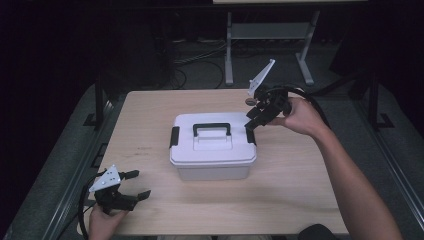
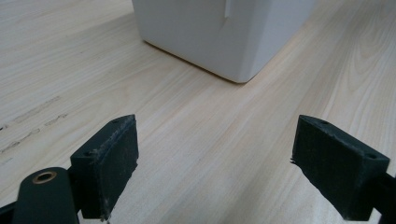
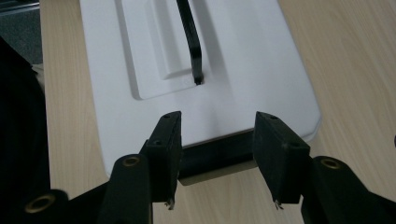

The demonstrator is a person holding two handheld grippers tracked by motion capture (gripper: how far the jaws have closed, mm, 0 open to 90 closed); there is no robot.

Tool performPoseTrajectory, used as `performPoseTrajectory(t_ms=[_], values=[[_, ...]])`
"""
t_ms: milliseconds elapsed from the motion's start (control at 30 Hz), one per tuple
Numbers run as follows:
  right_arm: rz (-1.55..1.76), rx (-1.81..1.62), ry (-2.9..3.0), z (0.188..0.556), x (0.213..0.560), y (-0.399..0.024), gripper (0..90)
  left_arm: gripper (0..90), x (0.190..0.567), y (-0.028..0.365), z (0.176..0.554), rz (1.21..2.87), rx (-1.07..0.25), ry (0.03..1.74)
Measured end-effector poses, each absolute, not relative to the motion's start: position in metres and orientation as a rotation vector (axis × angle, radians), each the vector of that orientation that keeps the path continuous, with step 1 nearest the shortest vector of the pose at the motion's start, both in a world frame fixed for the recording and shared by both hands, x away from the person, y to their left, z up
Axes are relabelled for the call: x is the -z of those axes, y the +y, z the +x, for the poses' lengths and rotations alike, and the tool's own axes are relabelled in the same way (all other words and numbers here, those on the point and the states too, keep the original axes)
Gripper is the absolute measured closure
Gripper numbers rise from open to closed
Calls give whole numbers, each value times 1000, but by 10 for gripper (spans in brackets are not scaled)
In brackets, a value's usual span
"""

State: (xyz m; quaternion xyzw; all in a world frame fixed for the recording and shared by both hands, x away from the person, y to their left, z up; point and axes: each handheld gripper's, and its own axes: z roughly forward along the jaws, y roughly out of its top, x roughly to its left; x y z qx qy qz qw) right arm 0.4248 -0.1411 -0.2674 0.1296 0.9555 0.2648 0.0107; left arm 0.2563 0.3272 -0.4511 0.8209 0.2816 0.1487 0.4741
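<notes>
A white lidded storage box with a black carry handle stands in the middle of the wooden table. It has a black latch on its left end and another on its right end. My right gripper hangs tilted over the right end. In the right gripper view its jaws stand apart, straddling that latch at the lid's edge. My left gripper rests near the table's front left corner, open and holding nothing, facing a corner of the box.
Bare wood surrounds the box on all sides. Beyond the table's far edge stand a desk frame and loose cables on the dark floor. Metal rails run along both sides of the table.
</notes>
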Motion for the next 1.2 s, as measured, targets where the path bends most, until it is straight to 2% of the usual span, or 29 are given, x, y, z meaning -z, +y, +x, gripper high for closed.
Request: performPoseTrajectory(t_ms=[733, 1200], values=[[531, -826, 2959, 415, 289, -180, 441, 138, 451, 326, 257, 2011, -363, 684], [609, -839, 2954, 405, 310, -205, 441, 138, 451, 326, 257, 2007, -361, 686]])
